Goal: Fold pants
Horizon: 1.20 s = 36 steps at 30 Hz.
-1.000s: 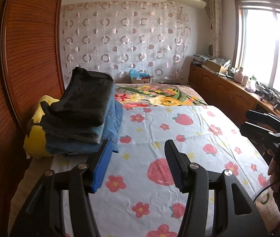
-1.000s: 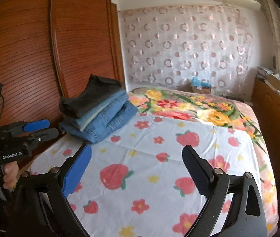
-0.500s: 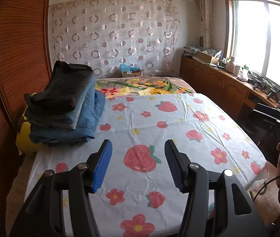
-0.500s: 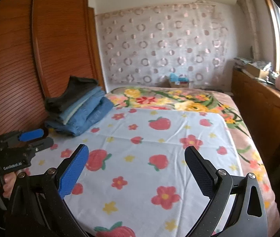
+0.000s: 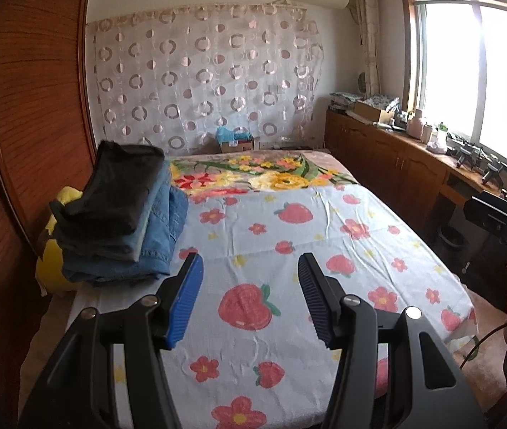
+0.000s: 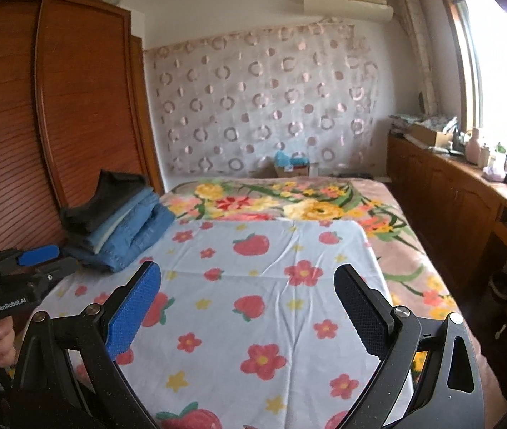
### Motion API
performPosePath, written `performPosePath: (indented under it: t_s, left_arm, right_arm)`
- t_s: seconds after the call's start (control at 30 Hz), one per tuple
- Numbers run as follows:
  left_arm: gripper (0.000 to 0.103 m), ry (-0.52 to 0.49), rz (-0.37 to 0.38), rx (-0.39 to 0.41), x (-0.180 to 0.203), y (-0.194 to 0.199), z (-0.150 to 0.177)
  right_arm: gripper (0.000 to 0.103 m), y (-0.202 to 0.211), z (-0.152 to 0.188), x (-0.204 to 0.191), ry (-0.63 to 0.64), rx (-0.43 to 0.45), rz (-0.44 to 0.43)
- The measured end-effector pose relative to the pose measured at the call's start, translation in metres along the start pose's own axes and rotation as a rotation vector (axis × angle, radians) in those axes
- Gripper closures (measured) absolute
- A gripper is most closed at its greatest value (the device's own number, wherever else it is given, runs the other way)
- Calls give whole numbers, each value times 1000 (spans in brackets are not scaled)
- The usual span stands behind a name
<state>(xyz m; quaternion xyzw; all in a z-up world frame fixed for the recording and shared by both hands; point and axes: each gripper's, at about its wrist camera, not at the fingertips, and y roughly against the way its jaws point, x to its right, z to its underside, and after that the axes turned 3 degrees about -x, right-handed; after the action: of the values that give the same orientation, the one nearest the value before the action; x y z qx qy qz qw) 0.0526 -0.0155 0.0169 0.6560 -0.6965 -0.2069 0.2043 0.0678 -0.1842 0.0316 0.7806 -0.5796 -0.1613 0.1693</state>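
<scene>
A stack of folded pants (image 5: 121,218) lies at the bed's left edge: dark grey on top, blue jeans beneath. It also shows in the right wrist view (image 6: 117,221). My left gripper (image 5: 249,296) is open and empty, held above the strawberry-print sheet (image 5: 289,250), to the right of the stack and nearer than it. My right gripper (image 6: 246,307) is open and empty over the same sheet (image 6: 271,286). The left gripper also shows at the left edge of the right wrist view (image 6: 44,259).
A yellow cushion (image 5: 51,261) lies under the stack against the wooden wardrobe (image 5: 28,125). A floral blanket (image 5: 264,175) covers the bed's far end. Wooden cabinets (image 5: 389,164) with clutter run along the right wall under the window.
Both grippers have drawn back and risen from the bed, so more of the room shows. The pants stack has not moved. Both stay open.
</scene>
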Motion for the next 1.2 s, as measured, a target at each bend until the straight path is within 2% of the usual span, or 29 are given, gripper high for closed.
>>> performPosePath:
  t_s: [0.23, 1.2]
  left_arm:
    - [48, 5, -7, 50, -3, 20, -15]
    - [48, 13, -13, 53, -9, 23, -16]
  right_arm:
    - [4, 16, -10, -4, 6, 39, 25]
    - [4, 18, -10, -9, 16, 49, 31]
